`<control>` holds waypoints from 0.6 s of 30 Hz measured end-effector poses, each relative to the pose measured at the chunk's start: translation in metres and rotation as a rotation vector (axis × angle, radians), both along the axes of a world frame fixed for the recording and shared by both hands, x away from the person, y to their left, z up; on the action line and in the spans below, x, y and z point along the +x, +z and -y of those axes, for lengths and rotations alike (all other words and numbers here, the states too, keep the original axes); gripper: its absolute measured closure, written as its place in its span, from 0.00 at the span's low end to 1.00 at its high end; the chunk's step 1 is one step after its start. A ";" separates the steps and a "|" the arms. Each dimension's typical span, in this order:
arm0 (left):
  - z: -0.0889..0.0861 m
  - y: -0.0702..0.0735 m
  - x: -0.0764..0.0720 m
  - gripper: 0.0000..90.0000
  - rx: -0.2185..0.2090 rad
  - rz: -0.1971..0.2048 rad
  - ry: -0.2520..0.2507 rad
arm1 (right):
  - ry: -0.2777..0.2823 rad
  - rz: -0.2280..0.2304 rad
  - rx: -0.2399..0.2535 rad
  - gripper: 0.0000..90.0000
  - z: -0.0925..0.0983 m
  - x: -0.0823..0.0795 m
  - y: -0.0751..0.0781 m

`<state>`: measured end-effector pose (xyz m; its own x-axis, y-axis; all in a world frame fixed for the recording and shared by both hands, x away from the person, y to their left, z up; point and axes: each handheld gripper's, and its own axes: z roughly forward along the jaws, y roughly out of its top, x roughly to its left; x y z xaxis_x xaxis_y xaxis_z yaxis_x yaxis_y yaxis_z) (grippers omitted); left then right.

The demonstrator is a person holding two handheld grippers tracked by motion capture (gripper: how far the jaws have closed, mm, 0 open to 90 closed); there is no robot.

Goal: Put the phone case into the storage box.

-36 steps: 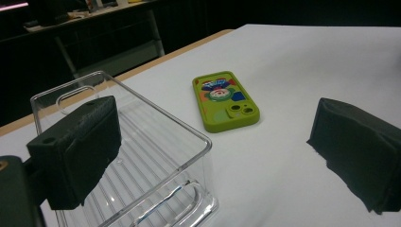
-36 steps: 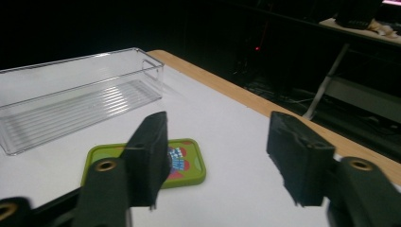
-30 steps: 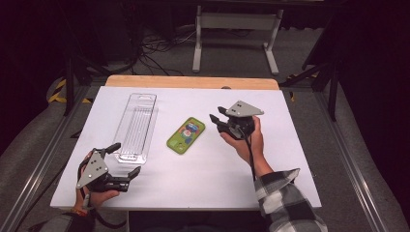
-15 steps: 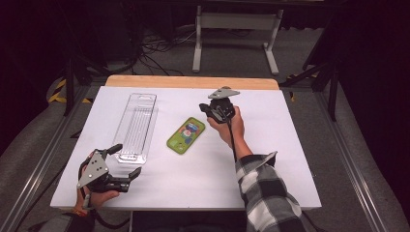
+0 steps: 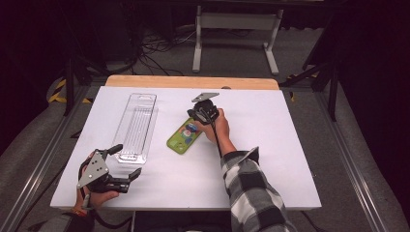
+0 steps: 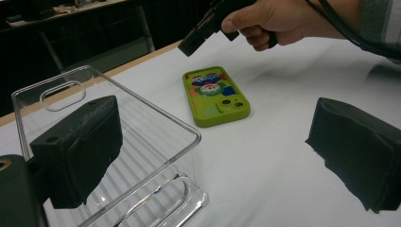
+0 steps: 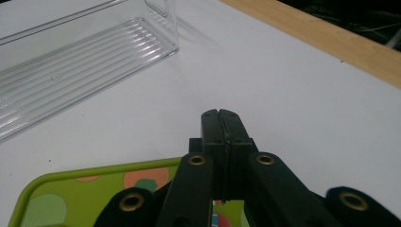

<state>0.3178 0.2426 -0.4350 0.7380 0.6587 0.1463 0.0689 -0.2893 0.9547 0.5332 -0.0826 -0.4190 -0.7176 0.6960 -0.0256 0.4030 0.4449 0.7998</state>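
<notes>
Phone (image 5: 184,137), in its green case, lies flat near the middle of the white tabletop (image 5: 270,159) in the high view, just right of the clear plastic tray (image 5: 137,126) and apart from it; my right gripper (image 5: 203,113) hangs over the phone's far end, jaws pressed together with nothing between them, while my left gripper (image 5: 126,163) rests near the front left corner with its jaws standing wide and empty. In the left gripper view, the two black pads are well apart, one in front of the tray's (image 6: 142,156) near end wall, the other over bare tabletop; the phone (image 6: 215,96) lies beyond, camera side up, with the right gripper (image 6: 191,45) poised above its far edge. In the right gripper view, the closed jaws point past the phone's (image 7: 90,189) green edge toward open tabletop, the tray (image 7: 71,66) lying farther off. My judgement: the approach to the phone is in hand and no grasp is made. The next move calls either for opening the jaws to span an edge, or for pushing with the closed tip to slide the phone toward the tray.
</notes>
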 end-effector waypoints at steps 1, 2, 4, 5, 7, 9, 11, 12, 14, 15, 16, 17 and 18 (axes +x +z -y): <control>0.000 0.000 0.000 0.05 -0.002 0.002 0.002 | -0.002 -0.017 0.009 1.00 -0.001 0.002 -0.003; 0.000 0.000 0.000 0.05 -0.005 0.005 0.004 | -0.007 -0.028 0.012 1.00 -0.003 0.004 -0.005; -0.001 0.001 0.000 0.05 -0.004 0.005 0.005 | -0.008 -0.021 -0.015 1.00 -0.007 0.008 -0.007; -0.001 0.001 0.000 0.05 -0.004 0.005 0.005 | -0.002 -0.022 -0.031 1.00 -0.010 0.009 -0.008; -0.001 0.001 0.000 0.05 -0.005 0.005 0.002 | 0.002 -0.021 -0.056 1.00 -0.014 0.012 -0.011; -0.001 0.001 0.000 0.06 -0.002 0.007 0.005 | 0.003 -0.024 -0.069 1.00 -0.019 0.014 -0.013; -0.001 0.001 0.001 0.06 -0.003 0.006 0.002 | 0.003 -0.026 -0.082 1.00 -0.022 0.017 -0.015; -0.001 0.001 0.001 0.06 -0.002 0.004 0.000 | 0.005 -0.027 -0.089 1.00 -0.023 0.018 -0.017; -0.001 0.000 0.001 0.06 -0.007 0.008 0.001 | 0.002 -0.031 -0.111 1.00 -0.026 0.020 -0.020; -0.001 0.000 0.000 0.06 -0.007 0.006 0.001 | 0.000 -0.033 -0.119 1.00 -0.027 0.021 -0.022; -0.001 0.001 0.000 0.06 -0.003 0.007 -0.001 | 0.001 -0.034 -0.125 1.00 -0.028 0.022 -0.023; -0.001 0.001 0.000 0.06 -0.004 0.005 -0.004 | -0.004 -0.038 -0.128 1.00 -0.028 0.022 -0.025; -0.001 0.000 0.000 0.06 -0.002 0.004 -0.004 | -0.008 -0.042 -0.134 1.00 -0.029 0.022 -0.026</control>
<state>0.3179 0.2433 -0.4347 0.7399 0.6562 0.1480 0.0642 -0.2879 0.9555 0.5556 -0.0532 -0.4455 -0.7143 0.6942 -0.0883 0.4392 0.5429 0.7158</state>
